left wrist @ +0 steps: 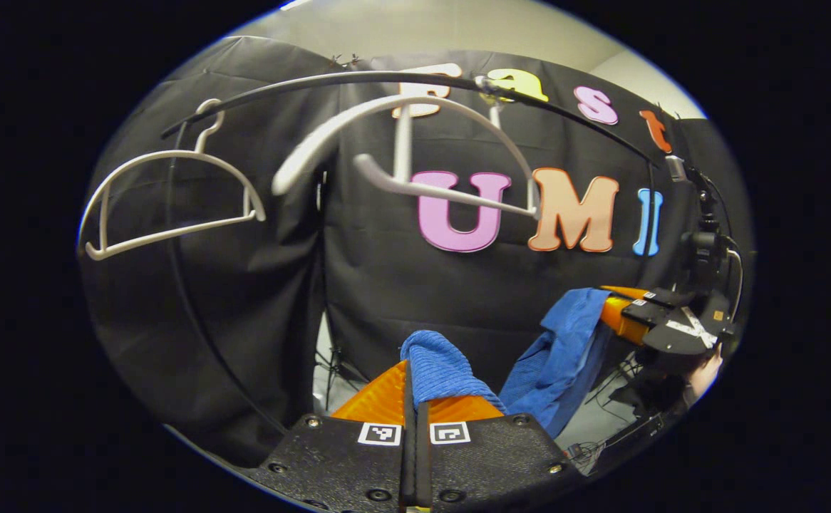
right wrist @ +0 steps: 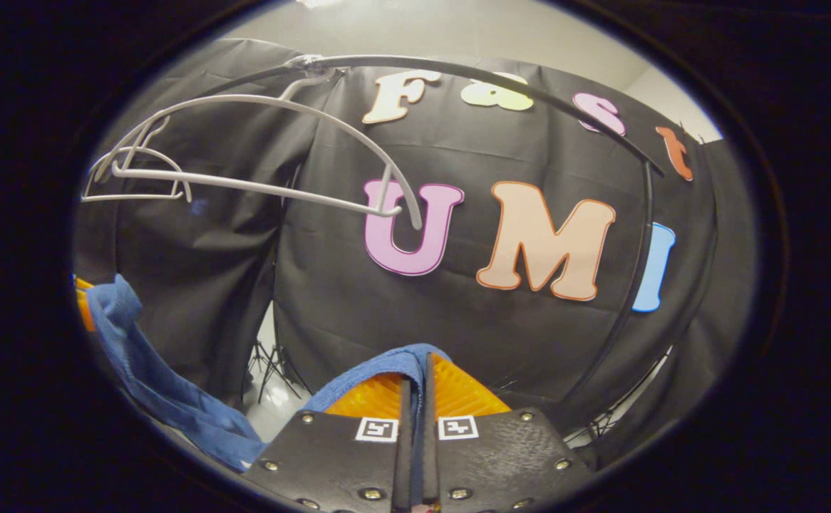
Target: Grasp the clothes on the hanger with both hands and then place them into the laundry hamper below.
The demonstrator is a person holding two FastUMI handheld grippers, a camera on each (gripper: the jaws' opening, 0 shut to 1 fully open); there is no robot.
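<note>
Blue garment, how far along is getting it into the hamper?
Done: the blue garment is off the white hangers, which hang bare on the rail. In hand: left gripper and right gripper each pinch it. Left: lowering it into the hamper.

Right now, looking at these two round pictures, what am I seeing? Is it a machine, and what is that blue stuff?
No robot: a person holds a two-finger claw in each hand, and each claw carries a camera looking along its fingers. The left claw is pinched shut on one end of a blue cloth. The right claw grips the other end, and it also shows farther off in the left picture. Above hang bare white hangers on a black rail, so the cloth is off its hanger.
</note>
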